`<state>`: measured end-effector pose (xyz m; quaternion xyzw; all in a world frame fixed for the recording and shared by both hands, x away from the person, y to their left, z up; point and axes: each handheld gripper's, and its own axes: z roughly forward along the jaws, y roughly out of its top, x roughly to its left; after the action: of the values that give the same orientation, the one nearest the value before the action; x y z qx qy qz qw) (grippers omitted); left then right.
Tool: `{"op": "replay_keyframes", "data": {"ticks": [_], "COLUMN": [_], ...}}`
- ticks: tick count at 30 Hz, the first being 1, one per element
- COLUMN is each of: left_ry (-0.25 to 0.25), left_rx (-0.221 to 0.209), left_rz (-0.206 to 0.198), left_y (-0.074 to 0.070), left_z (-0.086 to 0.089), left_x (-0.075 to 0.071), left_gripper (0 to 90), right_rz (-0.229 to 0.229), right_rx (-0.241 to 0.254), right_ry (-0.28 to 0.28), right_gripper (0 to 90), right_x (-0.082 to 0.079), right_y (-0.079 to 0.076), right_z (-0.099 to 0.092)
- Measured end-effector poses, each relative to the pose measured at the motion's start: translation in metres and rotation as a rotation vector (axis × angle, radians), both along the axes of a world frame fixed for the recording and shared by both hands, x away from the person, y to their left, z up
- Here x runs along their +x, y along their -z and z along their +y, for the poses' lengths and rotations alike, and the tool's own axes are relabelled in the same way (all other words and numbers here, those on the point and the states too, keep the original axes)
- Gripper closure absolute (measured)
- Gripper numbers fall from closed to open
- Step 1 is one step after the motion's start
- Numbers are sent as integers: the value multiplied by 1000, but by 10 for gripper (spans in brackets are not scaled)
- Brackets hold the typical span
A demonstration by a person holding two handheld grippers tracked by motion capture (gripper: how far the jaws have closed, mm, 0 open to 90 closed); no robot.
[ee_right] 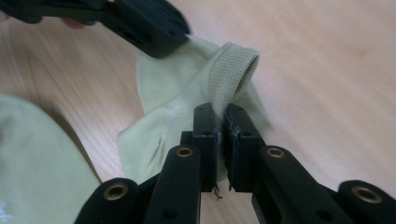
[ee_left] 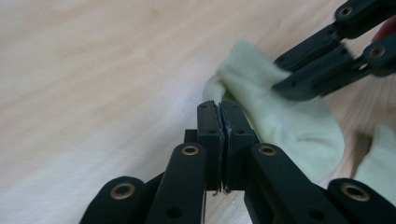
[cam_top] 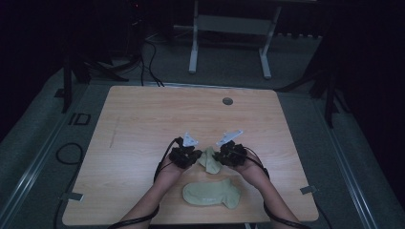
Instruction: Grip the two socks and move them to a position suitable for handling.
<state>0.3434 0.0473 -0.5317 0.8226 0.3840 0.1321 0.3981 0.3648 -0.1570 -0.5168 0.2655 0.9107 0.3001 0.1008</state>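
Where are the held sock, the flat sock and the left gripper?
held sock (ee_right: 187, 93), right gripper view, on its creased middle.
flat sock (cam_top: 210, 193), high view, on its foot part.
left gripper (ee_left: 219, 108), left gripper view, between its jaw tips.

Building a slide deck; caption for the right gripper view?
Right gripper pinches a pale green sock's cuff; left gripper grips its far edge.

- The flat sock (cam_top: 211, 193) lies near the counter (cam_top: 143, 119) front edge, between the two forearms; a pass there is blocked.
- Just beyond the flat sock, the left tool (cam_top: 193, 158) and right tool (cam_top: 218, 157) crowd the second sock (cam_top: 209, 160).
- Beyond and to the left of the flat sock the counter is bare, up to a small round grommet (cam_top: 228, 101) near the far edge.
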Motion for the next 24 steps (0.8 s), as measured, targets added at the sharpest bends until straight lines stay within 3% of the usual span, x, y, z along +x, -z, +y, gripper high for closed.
{"op": "replay_keyframes", "data": {"ticks": [1, 3, 4, 6, 11, 14, 19, 20, 23, 24], "left_ry": [-23, -33, -47, -81, -122, -150, -146, -134, -133, -133], "left_rx": [2, -7, -12, -34, -40, -77, -76, -73, -61, -61], "left_rz": [-23, -35, -49, -72, -96, -88, -86, -63, -30, -30], "left_y": [-11, -17, -23, -38, -51, -46, -37, -23, -5, -5], "left_z": [6, 10, 14, 28, 46, 56, 54, 49, 44, 44], "left_x": [-2, -4, -6, -12, -23, -32, -39, -41, -38, -38], "left_gripper": [878, 878, 878, 877, 877, 876, 876, 875, 875, 875], "right_rz": [-17, -28, -28, -57, -55, -43, -13, 1, 23, 23], "right_rx": [27, 53, 53, 77, 106, 104, 87, 63, 19, 19], "right_ry": [19, 38, 38, 54, 99, 107, 103, 100, 103, 103], "right_gripper": [838, 838, 838, 838, 837, 837, 837, 836, 836, 836], "right_x": [0, 0, 0, -2, -1, -1, -3, -2, 0, 0], "right_y": [-12, -23, -23, -38, -51, -48, -35, -24, -8, -8], "right_z": [-5, -11, -11, -22, -41, -46, -48, -46, -43, -43]}}
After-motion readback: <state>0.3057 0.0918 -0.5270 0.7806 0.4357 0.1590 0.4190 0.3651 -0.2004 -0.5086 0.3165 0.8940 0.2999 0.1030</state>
